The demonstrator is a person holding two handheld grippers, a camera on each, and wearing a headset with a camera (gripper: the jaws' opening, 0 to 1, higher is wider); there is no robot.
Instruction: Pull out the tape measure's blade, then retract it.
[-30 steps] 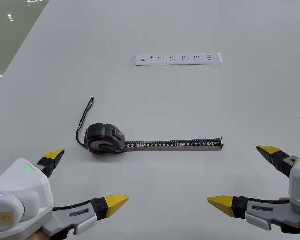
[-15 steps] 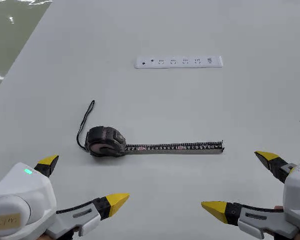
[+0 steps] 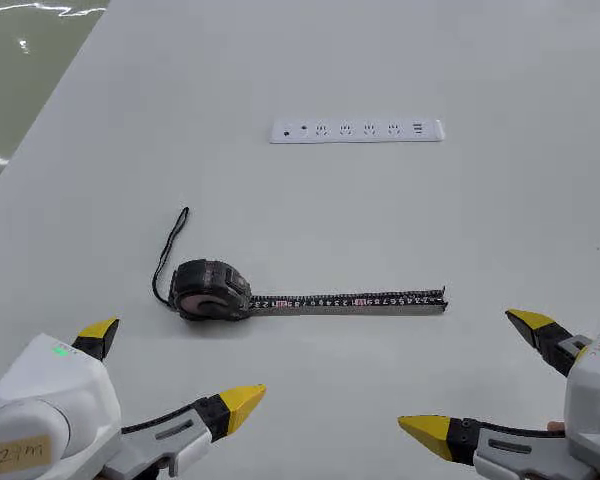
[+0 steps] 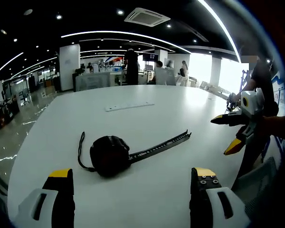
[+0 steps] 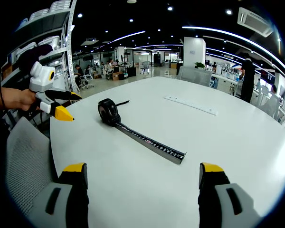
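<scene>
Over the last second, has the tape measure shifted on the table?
No. The tape measure keeps its offset from the power strip; both drifted down the head view together: camera motion.

White table point(image 3: 310, 60), glossy green floor point(image 3: 20, 70)

We have bare table point(image 3: 310, 400) between the left gripper point(image 3: 171, 363) and the right gripper point(image 3: 475, 373), both with jaws spread wide. The table from them to the tape measure point(image 3: 210, 290) is open too. Its blade point(image 3: 350, 300) lies flat, run out to the right, and bars a low pass from near to far there. Its strap point(image 3: 168, 248) trails off to the far left. Beyond we see free surface up to 1 power strip point(image 3: 358, 131), well apart on the far side.
</scene>
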